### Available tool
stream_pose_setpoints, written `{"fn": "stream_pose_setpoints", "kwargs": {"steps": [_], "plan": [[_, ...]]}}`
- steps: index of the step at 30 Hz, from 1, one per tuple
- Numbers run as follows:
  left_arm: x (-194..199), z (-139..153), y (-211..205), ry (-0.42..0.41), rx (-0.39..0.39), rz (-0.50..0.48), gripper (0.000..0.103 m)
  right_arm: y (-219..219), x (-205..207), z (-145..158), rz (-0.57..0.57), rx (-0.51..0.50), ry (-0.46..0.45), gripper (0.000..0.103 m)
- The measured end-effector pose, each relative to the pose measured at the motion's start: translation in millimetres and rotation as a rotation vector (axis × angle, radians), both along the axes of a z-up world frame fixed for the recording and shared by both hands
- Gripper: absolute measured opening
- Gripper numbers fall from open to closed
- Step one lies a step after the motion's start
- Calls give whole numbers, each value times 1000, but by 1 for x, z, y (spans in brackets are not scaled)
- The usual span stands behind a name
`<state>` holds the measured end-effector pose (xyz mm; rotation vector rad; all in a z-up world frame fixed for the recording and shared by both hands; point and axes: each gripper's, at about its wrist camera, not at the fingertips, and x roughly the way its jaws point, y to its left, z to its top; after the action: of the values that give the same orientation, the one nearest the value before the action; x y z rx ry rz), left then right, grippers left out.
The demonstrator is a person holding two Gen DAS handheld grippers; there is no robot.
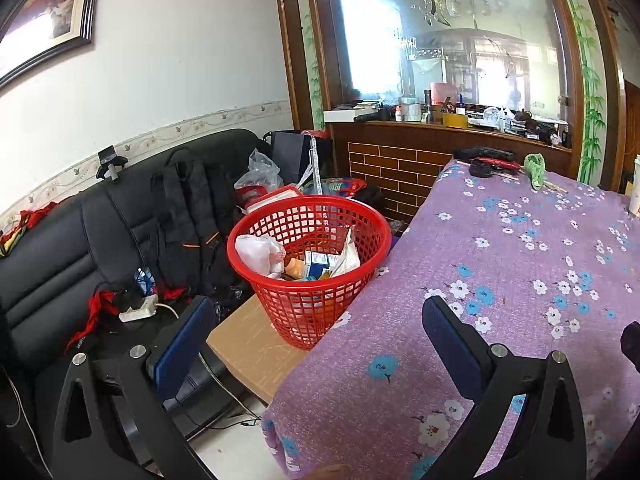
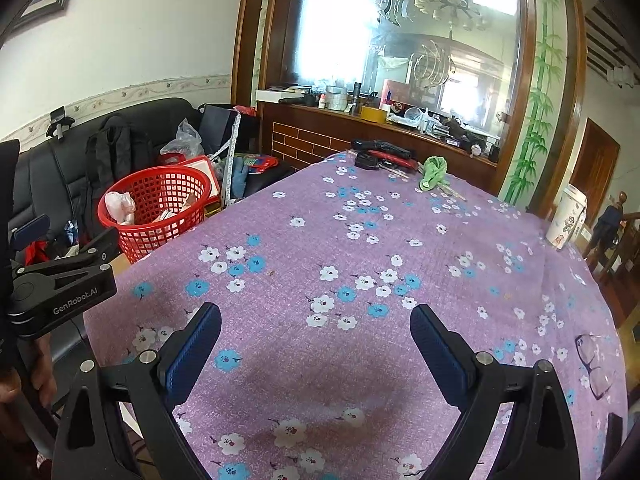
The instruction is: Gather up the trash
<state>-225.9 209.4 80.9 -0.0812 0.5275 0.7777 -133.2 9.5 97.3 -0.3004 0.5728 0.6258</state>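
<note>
Both hand-held grippers, left (image 1: 316,344) and right (image 2: 316,344), gape wide, empty. The red plastic mesh basket (image 1: 308,264) beside the purple floral tabletop (image 2: 360,240) holds light, crushable wrappers; grip its stiff rim.

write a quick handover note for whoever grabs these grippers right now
Left gripper: open, empty, over the table's left edge, facing the red basket.
Right gripper: open, empty, over the purple floral tablecloth.
Basket sits on a low wooden surface beside the table and already holds a white bag and small boxes.
Left on the table: green cloth, dark items at the far end, glasses. No obvious trash within reach.
</note>
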Motion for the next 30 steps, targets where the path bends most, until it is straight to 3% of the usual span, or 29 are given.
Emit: {"fn": "stream_pose_setpoints", "kwargs": {"steps": [14,30], "plan": [[-1,2,-10,-12,48,-15,103,0,4,-4,-5,-9,11,97],[3,-2,-11,16,47,-26,103,-2,10,-8,-16,-17,25,97]]}}
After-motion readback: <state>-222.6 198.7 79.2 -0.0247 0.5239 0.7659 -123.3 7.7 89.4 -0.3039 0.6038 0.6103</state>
